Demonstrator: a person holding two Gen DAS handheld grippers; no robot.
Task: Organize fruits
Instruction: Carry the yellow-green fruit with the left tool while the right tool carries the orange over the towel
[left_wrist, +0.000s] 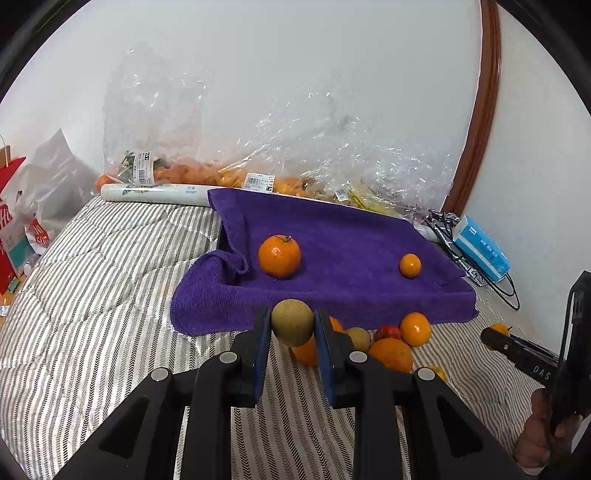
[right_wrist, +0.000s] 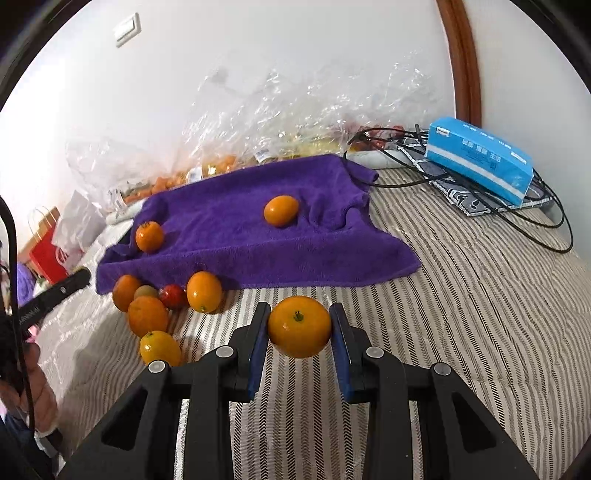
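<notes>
Fruits lie on a striped quilt against a white wall: two on the purple towel, a stemmed mandarin toward its left edge and a small kumquat toward its right, and six heaped just off its front edge. The left gripper pinches a dull green-brown fruit. The right gripper pinches a glossy orange above the quilt's front.
</notes>
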